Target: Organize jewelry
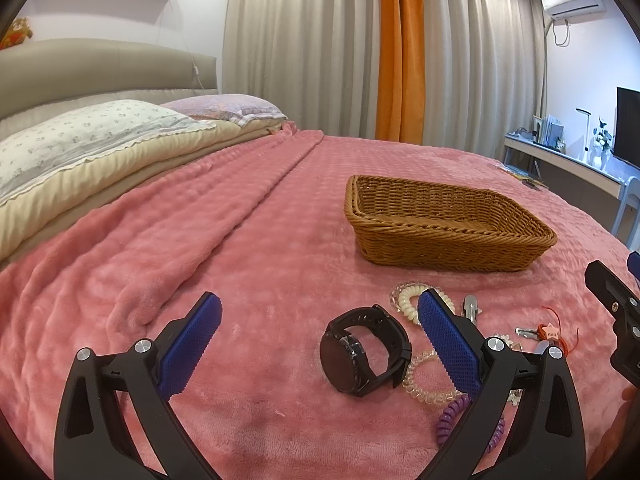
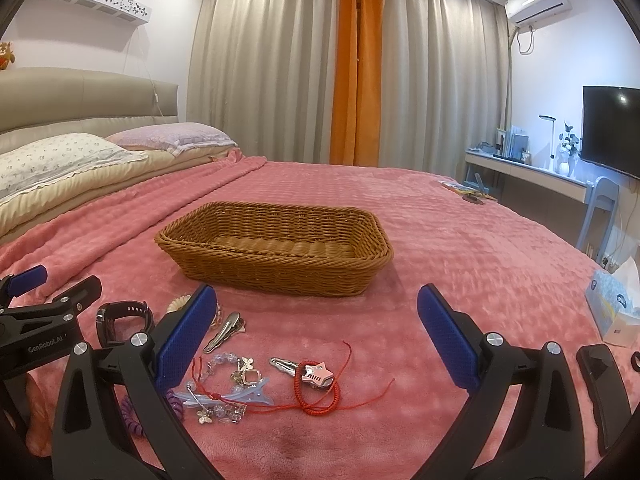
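Note:
An empty wicker basket [image 1: 448, 226] [image 2: 276, 248] sits on the pink blanket. In front of it lies a pile of jewelry: a black watch [image 1: 364, 350] [image 2: 124, 316], coil hair ties [image 1: 408, 298], a silver clip [image 2: 224, 330], a bead bracelet [image 2: 224, 364], a red cord bracelet [image 2: 320, 394] with a pink star clip [image 2: 318, 376], and a purple coil tie [image 1: 450, 418]. My left gripper [image 1: 320, 312] is open, low over the watch. My right gripper [image 2: 316, 304] is open above the red bracelet and clips.
Pillows [image 1: 80, 136] and a headboard lie at the far left. A tissue box [image 2: 616, 308] and a black object [image 2: 600, 384] sit at the right on the bed. A desk with a TV [image 2: 612, 128] stands beyond the bed's right edge.

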A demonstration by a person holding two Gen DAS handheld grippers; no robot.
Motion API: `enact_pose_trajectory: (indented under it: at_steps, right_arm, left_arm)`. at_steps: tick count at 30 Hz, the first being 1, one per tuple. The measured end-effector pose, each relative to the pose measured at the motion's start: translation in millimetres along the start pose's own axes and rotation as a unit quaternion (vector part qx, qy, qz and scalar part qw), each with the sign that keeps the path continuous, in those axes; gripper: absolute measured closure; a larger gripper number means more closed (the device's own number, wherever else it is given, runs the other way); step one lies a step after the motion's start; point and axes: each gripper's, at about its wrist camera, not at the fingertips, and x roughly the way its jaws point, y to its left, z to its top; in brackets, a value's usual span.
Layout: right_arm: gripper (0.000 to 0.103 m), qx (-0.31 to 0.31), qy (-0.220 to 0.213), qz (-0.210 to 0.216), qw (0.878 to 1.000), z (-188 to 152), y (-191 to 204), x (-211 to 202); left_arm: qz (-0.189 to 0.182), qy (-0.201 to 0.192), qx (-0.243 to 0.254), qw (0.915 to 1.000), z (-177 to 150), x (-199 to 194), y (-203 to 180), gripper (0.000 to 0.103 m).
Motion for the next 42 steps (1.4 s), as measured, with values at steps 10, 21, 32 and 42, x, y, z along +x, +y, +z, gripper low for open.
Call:
enact_pose_trajectory:
  at_steps: [10, 21, 32, 42]
  right_arm:
    - [0.008, 0.006, -0.011, 0.003, 1.0, 0, -1, -3]
    - [0.008, 0.019, -0.021, 0.005, 1.0, 0, -2, -5]
    - [0.008, 0.028, 0.037, -0.018, 0.999, 3, -18, 10]
    - [0.012, 0.025, 0.13, -0.01, 0.991, 4, -71, 21]
  left_arm:
    - [-0.001, 0.001, -0.001, 1.0, 1, 0, 1, 0.007]
    - [-0.001, 0.001, -0.001, 1.0, 3, 1, 1, 0.007]
    - [-0.028, 0.025, -0.024, 0.999, 0, 2, 8, 0.007]
    - [-0.122, 0.122, 0.013, 0.985, -16, -23, -13, 0.014]
